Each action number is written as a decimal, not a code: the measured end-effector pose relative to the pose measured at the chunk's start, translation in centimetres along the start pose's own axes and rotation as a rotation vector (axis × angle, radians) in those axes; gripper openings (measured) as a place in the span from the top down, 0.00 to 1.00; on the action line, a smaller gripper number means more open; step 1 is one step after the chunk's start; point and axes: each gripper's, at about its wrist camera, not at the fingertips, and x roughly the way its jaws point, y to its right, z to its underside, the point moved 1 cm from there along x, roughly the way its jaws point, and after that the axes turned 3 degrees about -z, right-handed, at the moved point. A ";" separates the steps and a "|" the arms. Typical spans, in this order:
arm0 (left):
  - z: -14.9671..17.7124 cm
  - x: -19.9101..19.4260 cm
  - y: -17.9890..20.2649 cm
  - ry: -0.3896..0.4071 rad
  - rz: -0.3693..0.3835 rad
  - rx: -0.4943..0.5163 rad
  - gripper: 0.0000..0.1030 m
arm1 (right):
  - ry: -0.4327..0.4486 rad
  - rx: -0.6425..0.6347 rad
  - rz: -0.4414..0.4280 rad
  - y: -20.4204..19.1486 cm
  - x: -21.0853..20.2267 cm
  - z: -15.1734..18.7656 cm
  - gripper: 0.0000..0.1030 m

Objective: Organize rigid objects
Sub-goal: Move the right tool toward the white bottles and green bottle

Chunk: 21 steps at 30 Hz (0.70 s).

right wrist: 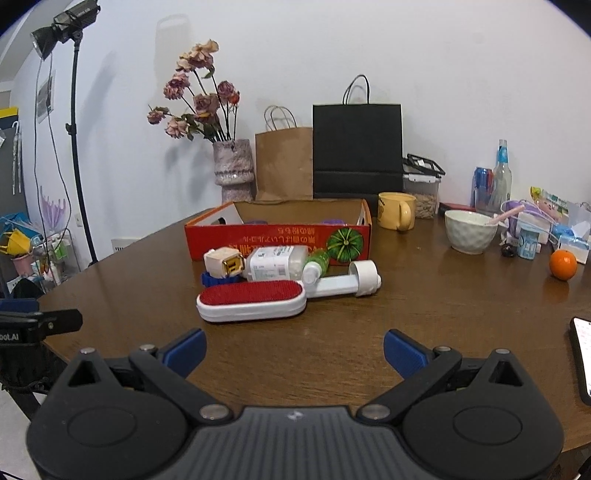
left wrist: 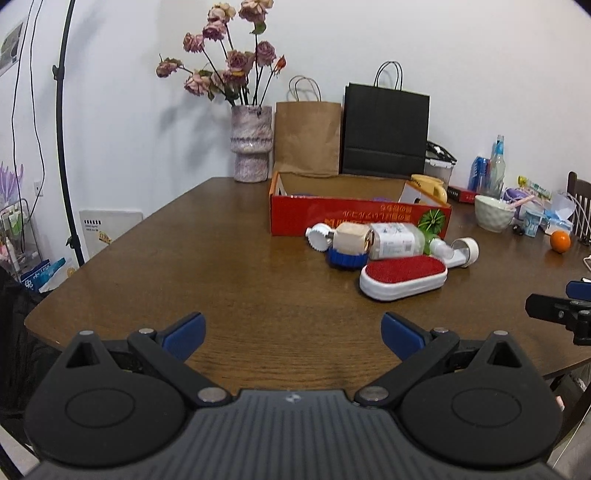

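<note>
vase of flowers (left wrist: 251,155) | paper bags — brown (left wrist: 307,138), black (left wrist: 386,131) | orange (right wrist: 562,264)

1. My left claw (left wrist: 293,334) and right claw (right wrist: 294,350): black, blue pads.
2. Table (left wrist: 221,266): dark brown woodgrain.
3. Box (right wrist: 277,238): red, orange lettering, green pumpkin print.
4. Lint brush (right wrist: 251,299): white, red pad.
5. Mug (right wrist: 397,210): yellow.
6. Orange (right wrist: 562,264): orange.

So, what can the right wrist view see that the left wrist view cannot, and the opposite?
Only the right wrist view: a studio lamp on its stand, a phone at the table's right edge, and the whole yellow mug.

Only the left wrist view: a white panel on the floor against the wall.

Both: the red box, lint brush, vase, orange, and open grippers, left and right.
</note>
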 end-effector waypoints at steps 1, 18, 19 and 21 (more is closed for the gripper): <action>0.1 0.1 0.0 -0.004 -0.001 0.000 0.00 | -0.003 0.000 -0.003 0.0 0.1 0.0 0.00; -0.8 3.4 0.3 -0.051 -0.009 0.016 0.00 | -0.036 0.024 -0.015 1.0 3.8 -0.5 0.00; -0.9 3.7 0.4 -0.052 -0.008 0.018 0.00 | -0.037 0.024 -0.017 1.1 4.1 -0.6 0.00; -1.2 4.3 0.7 -0.055 -0.007 0.019 0.00 | -0.039 0.023 -0.018 1.2 4.6 -0.9 0.00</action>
